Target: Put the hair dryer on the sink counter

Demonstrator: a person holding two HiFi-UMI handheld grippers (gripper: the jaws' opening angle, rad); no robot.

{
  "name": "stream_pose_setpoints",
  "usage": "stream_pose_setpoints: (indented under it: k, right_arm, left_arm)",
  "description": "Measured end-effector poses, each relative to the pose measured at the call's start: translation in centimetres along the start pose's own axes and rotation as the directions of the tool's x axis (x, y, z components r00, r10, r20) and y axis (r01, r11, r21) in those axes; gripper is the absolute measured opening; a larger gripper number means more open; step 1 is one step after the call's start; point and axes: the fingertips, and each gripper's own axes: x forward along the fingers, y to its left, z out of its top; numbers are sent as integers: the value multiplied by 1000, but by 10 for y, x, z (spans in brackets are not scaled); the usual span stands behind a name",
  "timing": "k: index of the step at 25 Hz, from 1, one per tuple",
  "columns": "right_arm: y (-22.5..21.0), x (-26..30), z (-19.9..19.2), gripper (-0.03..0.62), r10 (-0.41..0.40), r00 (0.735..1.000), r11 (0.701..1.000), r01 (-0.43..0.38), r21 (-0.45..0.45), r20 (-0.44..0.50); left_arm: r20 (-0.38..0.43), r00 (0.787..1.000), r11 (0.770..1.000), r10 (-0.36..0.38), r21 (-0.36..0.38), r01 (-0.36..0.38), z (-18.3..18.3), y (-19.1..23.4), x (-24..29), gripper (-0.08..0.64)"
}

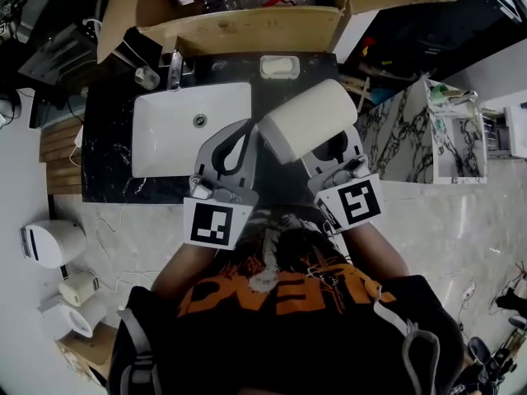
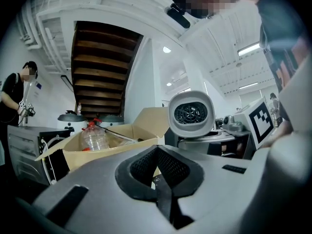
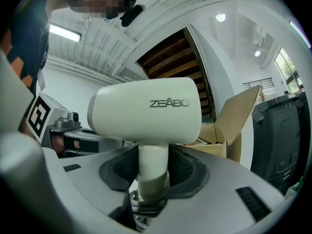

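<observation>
A person in a black shirt with orange print stands at the near side of the white sink basin (image 1: 165, 130), a pair of tongs in each hand. The right tongs (image 3: 153, 174) are clamped on the handle of the cream hair dryer (image 3: 146, 113), its barrel carried level above the pads. The dryer hangs over the front edge of the dark marble tabletop (image 1: 107, 163), just right of the basin and not yet set down. The left tongs (image 2: 156, 152), over the basin's near right corner, are closed tip to tip with nothing between them.

Beyond the basin stand a faucet (image 1: 174, 68) and a soap dish (image 1: 280, 66). Behind those is an open cardboard box (image 1: 247, 27) holding a clear bottle (image 2: 95, 135).

The step in hand looks to be the carry to the strip of stone right of the basin. It would be done best by lowering the dryer until its barrel lies flat and well away from the basin's rim. The grip is best loosened only once the stone bears the weight, since a rounded barrel may roll.

The dryer and both tongs cover the landing spot, so whether it is free cannot be told. No cord or plug shows. The foot of the handle is lost in shadow between the pads.
</observation>
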Motion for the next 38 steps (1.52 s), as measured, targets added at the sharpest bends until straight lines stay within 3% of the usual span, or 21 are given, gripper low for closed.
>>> stream_pose_setpoints:
  k: [20,32,38]
  right_arm:
    - [-40,17,-12,163,-33,999,999,33,33,1]
    - [-52,23,-62,163,-47,989,997,56,60,-141]
    - [-58,28,-107,163,-21,962,995,47,92,-272]
  left_arm:
    - [-21,999,1000,-25,-1,25,-16,-3,41,21]
    - [-58,998,999,-39,-11,38,-48,0,58,21]
    - [-148,989,999,-30,14,33,-98,5,69,21]
